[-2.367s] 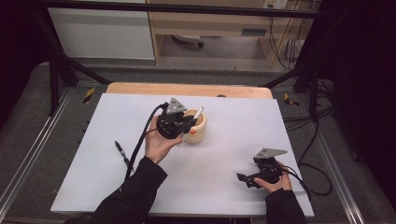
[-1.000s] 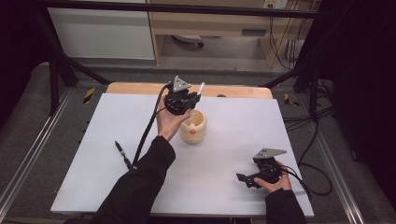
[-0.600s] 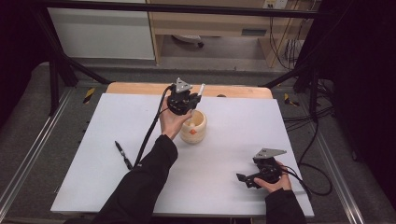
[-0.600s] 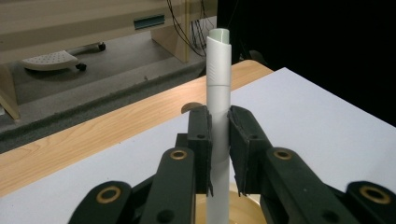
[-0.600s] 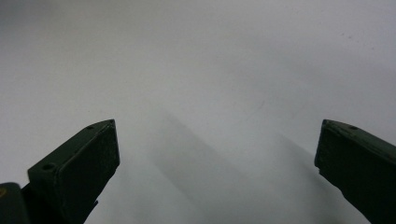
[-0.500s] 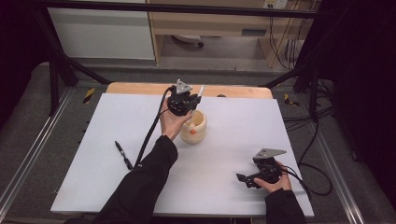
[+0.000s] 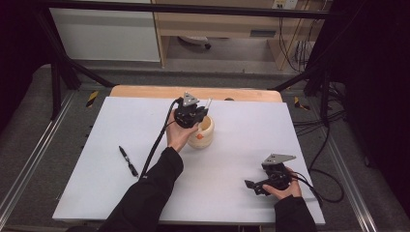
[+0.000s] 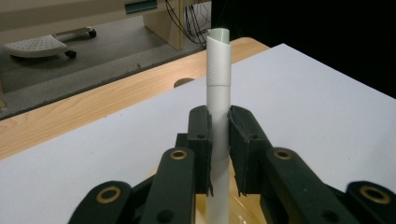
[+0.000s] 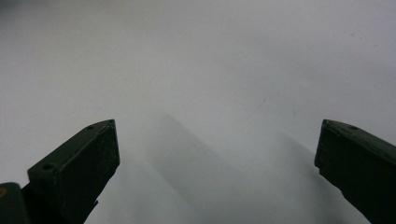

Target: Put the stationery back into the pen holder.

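My left gripper (image 7: 203,111) is shut on a white pen (image 7: 209,102) and holds it just above a cream cup (image 7: 201,134) near the table's far middle. In the left gripper view the pen (image 8: 218,60) stands upright between the closed jaws of the left gripper (image 8: 218,119). Its lower end points down into the cup's yellowish inside (image 8: 245,210). My right gripper (image 7: 249,185) rests on the table at the front right. In the right gripper view my right gripper (image 9: 217,149) has its jaws wide apart, with nothing between them and bare white surface below.
A black pen (image 7: 128,161) lies on the white table top (image 7: 241,125) at the left, beside the left forearm. A wooden strip (image 7: 145,91) runs along the far edge. Cables trail off the table's right side.
The left gripper first lifted the white pen up and toward the far edge, then came down a little over the cup. The right gripper has stayed put.
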